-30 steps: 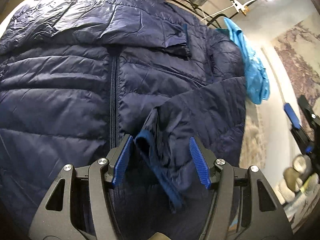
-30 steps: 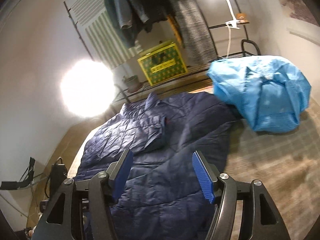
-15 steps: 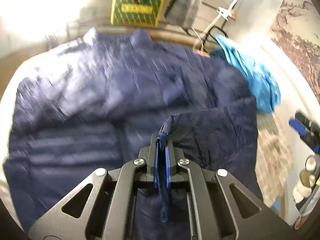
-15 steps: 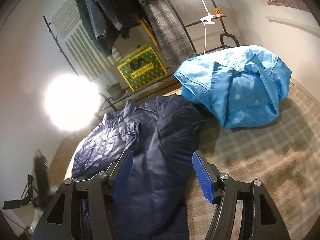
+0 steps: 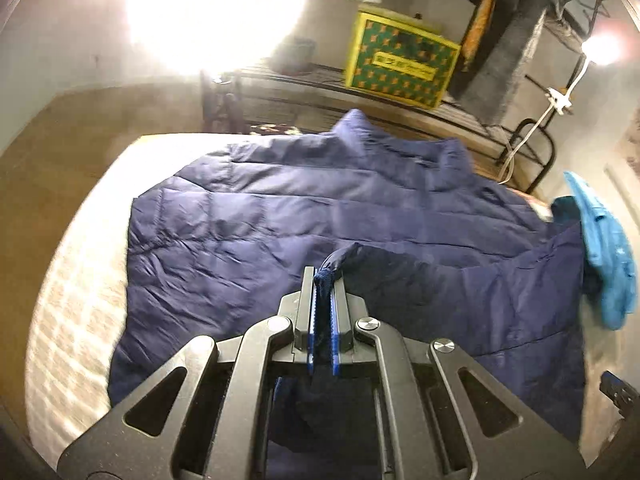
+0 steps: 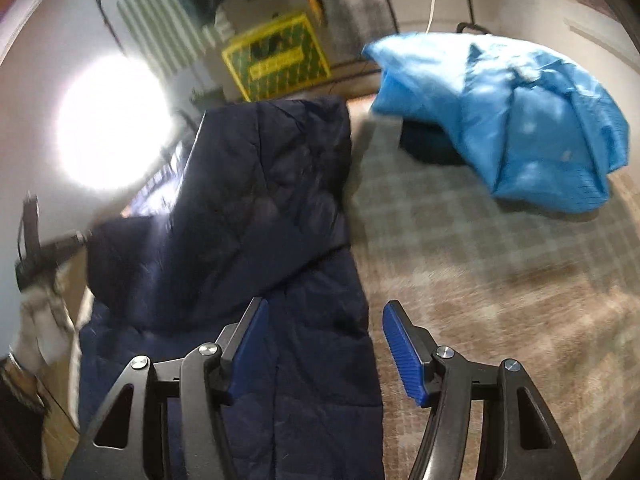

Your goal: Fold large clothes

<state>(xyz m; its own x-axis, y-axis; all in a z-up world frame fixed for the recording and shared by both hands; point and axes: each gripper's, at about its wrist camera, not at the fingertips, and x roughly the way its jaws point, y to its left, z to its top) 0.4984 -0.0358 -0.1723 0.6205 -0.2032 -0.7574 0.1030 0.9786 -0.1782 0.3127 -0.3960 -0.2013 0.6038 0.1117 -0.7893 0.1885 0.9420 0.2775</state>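
Note:
A navy quilted jacket (image 5: 280, 216) lies spread on the checked bed (image 5: 68, 288), collar at the far side. My left gripper (image 5: 323, 280) is shut on the jacket's sleeve cuff (image 5: 325, 276) and holds it raised above the jacket's body; the sleeve (image 5: 480, 292) trails off to the right. In the right wrist view the lifted sleeve (image 6: 256, 184) rises over the jacket's right edge (image 6: 320, 360). My right gripper (image 6: 322, 340) is open and empty, just above that edge.
A crumpled light blue garment (image 6: 520, 120) lies on the bed at the far right, also in the left wrist view (image 5: 608, 248). A yellow-green box (image 5: 400, 60) sits on a metal rack behind the bed, with clothes hanging above. A bright lamp (image 6: 112, 120) glares at left.
My left gripper shut on the sleeve cuff and lifted it up and back over the jacket. My right gripper stayed open and shifted right along the jacket's edge.

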